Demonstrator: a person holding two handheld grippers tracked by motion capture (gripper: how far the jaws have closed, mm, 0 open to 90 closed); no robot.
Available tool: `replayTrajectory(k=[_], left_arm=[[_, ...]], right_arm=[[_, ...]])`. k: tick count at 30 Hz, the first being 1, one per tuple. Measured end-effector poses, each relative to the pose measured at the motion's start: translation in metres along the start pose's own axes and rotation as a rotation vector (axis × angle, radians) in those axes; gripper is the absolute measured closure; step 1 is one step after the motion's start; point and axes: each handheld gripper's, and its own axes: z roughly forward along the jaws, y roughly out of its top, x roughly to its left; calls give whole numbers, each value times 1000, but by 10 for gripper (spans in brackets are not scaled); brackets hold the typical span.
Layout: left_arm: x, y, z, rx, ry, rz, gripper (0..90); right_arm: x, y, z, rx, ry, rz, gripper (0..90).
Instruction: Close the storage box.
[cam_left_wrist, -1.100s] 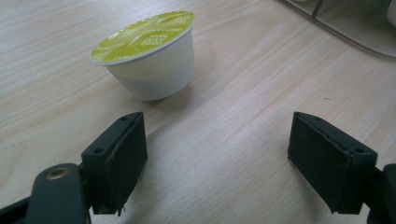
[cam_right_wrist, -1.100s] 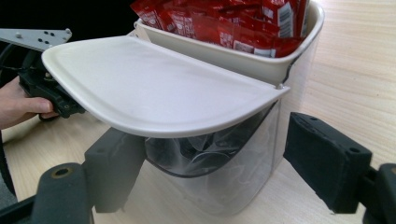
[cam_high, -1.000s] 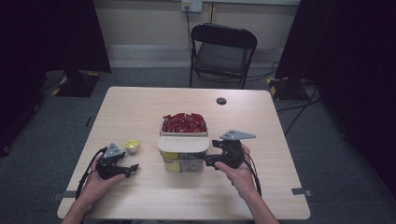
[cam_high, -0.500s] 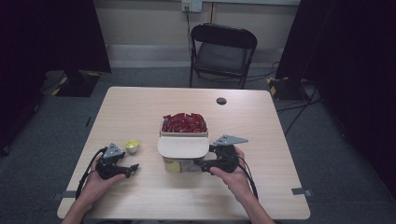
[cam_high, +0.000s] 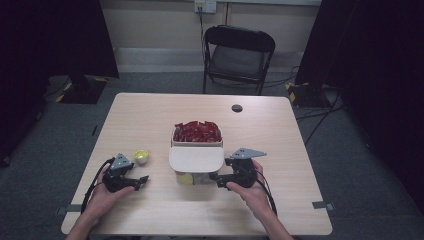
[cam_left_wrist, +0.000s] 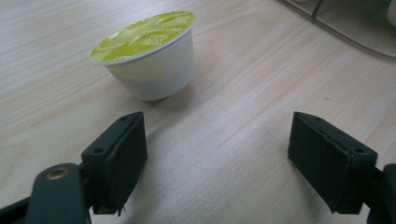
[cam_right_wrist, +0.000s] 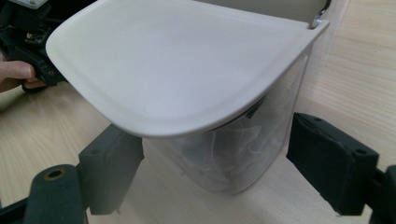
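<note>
A clear plastic bin (cam_high: 192, 177) with a white lid (cam_high: 196, 159) stands at the table's middle front, with a yellow capsule (cam_high: 184, 178) inside it. My right gripper (cam_high: 216, 181) points at its right side. In the right gripper view the lid (cam_right_wrist: 187, 70) overhangs the bin (cam_right_wrist: 233, 154) just ahead of my right gripper (cam_right_wrist: 215, 172). Its jaws have just been opening, and no pad presses on the bin. My left gripper (cam_high: 142, 181) lies open on the table. A white capsule with a yellow-green foil top (cam_left_wrist: 149, 60) sits just beyond my left gripper (cam_left_wrist: 217, 163).
Behind the bin, a box of red packets (cam_high: 197, 132) stands on the wooden table (cam_high: 280, 130). A small black disc (cam_high: 237, 108) lies near the far edge. A black folding chair (cam_high: 239, 50) stands beyond the table. The other hand (cam_right_wrist: 18, 70) shows past the lid.
My right gripper has drawn a little toward the person and lower beside the bin. The left gripper and the capsule have stayed put.
</note>
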Motion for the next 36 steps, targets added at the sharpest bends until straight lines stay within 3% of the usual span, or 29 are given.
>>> replayTrajectory(k=[8, 17, 28, 36], left_arm=[[0, 0, 0, 1, 0, 1, 192], [0, 0, 0, 1, 0, 0, 192], [0, 0, 0, 1, 1, -1, 191], [0, 0, -1, 4, 4, -3, 191]], right_arm=[[0, -7, 5, 28, -13, -10, 188], [-3, -12, -2, 33, -17, 7, 167], [-21, -18, -17, 16, -47, 64, 160], [-48, -18, -28, -21, -126, 121, 159]])
